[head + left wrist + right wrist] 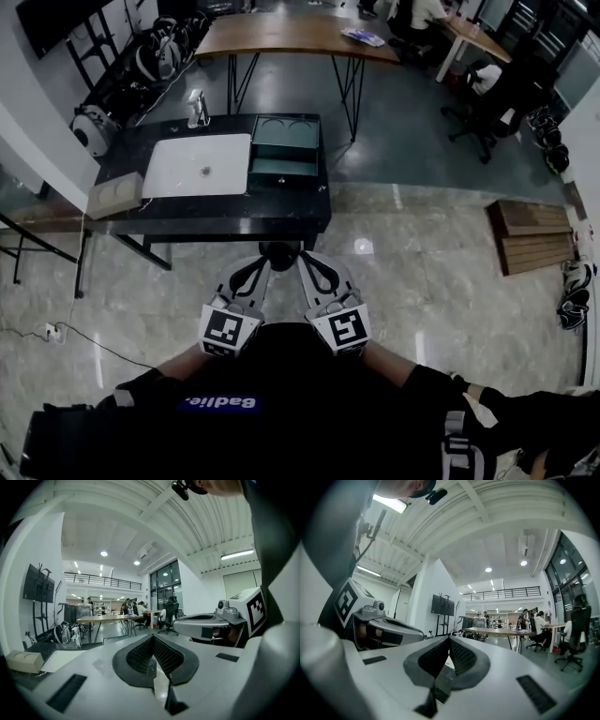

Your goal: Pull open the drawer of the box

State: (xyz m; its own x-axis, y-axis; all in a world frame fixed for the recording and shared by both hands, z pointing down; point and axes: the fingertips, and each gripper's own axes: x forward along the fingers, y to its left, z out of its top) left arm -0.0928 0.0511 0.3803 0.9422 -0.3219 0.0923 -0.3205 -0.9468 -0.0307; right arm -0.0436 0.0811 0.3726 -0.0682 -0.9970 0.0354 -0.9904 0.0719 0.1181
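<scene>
The box [284,148] sits on the black bench [234,214], at 12 o'clock from both grippers and well apart from them. I hold the left gripper [269,261] and the right gripper [302,261] side by side close to my body. The fingers [140,656] of each are pressed together with nothing between them. Risk one: reaching the drawer front with the fingers together would push the box away, so they need to part first. Risk two: the box looks light, so a one-gripper pull may drag it across the bench unless the other gripper braces it. Risk three: the white tray [197,166] lies just beside the box at its 9 o'clock, and a wide approach from the left could knock it. Only the head view shows the box, though from that height I cannot tell whether the drawer is already partly out. The gripper views aim above the bench and show the meeting fingers, the ceiling and a long wooden table [501,631]. Each also shows the neighbouring gripper.
</scene>
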